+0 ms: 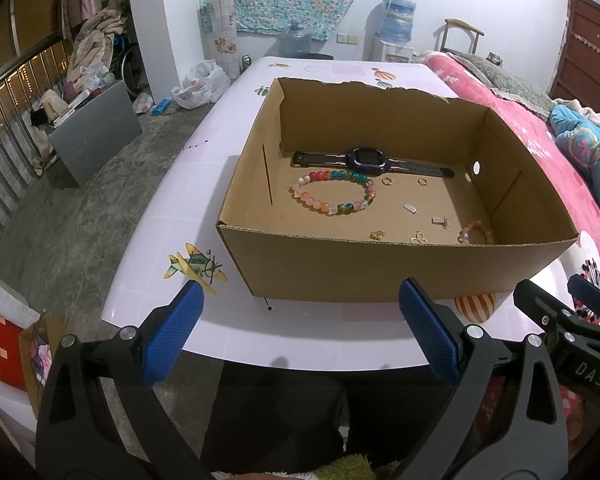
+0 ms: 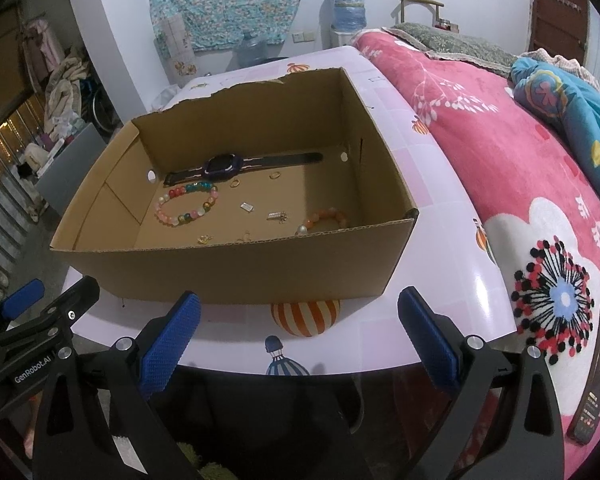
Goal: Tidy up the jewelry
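Observation:
An open cardboard box [image 1: 340, 268] [image 2: 220, 272] stands on the white table. Inside lie a dark watch [image 1: 370, 160] [image 2: 224, 165], a multicoloured bead bracelet [image 1: 334, 193] [image 2: 186, 203], an orange bead bracelet [image 1: 476, 232] [image 2: 324, 220], two small rings [image 1: 387, 180] [image 2: 275, 175] and several small gold and silver pieces [image 1: 410, 208] [image 2: 247, 207]. My left gripper [image 1: 300, 336] is open and empty, in front of the box at the table's near edge. My right gripper [image 2: 300, 340] is open and empty beside it, also short of the box.
The table [image 1: 204, 184] [image 2: 440, 216] has cartoon stickers. A bed with a pink blanket [image 2: 500, 152] [image 1: 532, 136] runs along the right, with a phone [image 2: 596, 372] on it. Floor clutter and a grey box [image 1: 96, 132] lie to the left.

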